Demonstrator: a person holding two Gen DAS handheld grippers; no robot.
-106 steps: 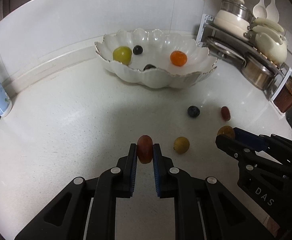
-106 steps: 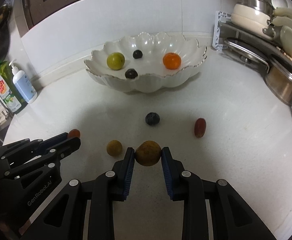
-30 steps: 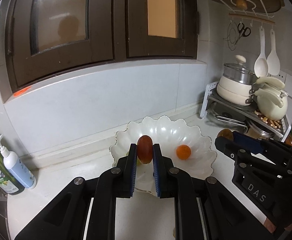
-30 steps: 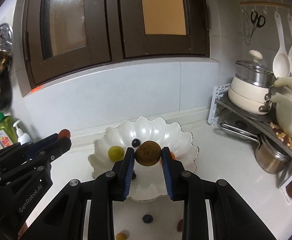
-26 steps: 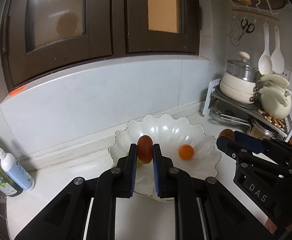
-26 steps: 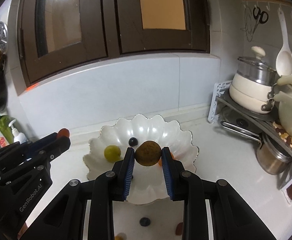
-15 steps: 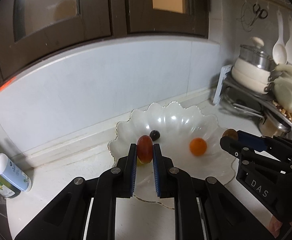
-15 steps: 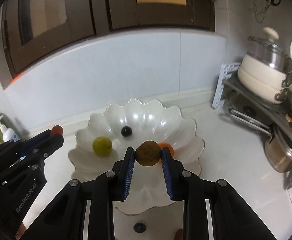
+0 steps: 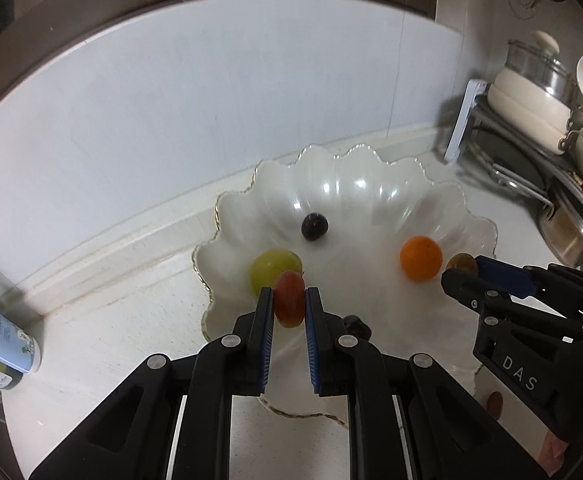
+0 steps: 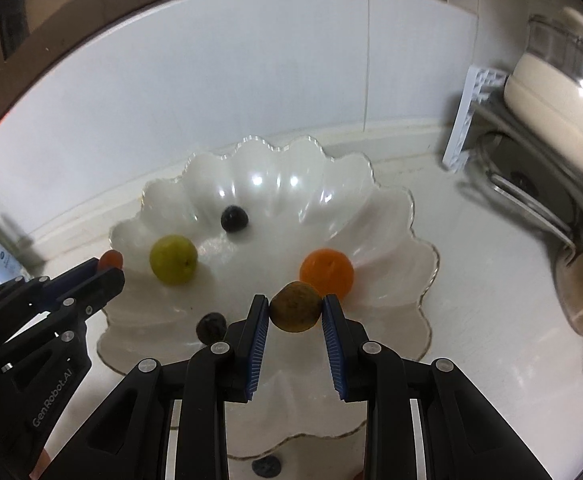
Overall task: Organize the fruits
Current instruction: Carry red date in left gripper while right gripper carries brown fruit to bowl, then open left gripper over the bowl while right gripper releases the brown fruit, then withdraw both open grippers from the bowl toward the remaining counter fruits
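My left gripper [image 9: 288, 300] is shut on a red grape [image 9: 289, 298] and holds it above the near left part of the white scalloped bowl [image 9: 375, 184]. My right gripper [image 10: 295, 314] is shut on a brown round fruit [image 10: 295, 307] above the bowl's [image 10: 387, 216] near middle. In the bowl lie a green fruit [image 10: 172, 258], an orange fruit [image 10: 326, 273], a dark berry [image 10: 234, 219] and another dark fruit [image 10: 210, 327]. The right gripper also shows at the right of the left wrist view [image 9: 461, 270], and the left gripper at the left of the right wrist view [image 10: 109, 266].
A dark berry [image 10: 266, 467] lies on the white counter in front of the bowl, and a reddish fruit [image 9: 494, 403] to its right. A rack with pots [image 9: 531, 92] stands at the right. Bottles [image 9: 5, 340] stand at the left by the wall.
Both grippers have moved forward and down toward the bowl with their fruits still held. The bowl now looks larger and closer under both.
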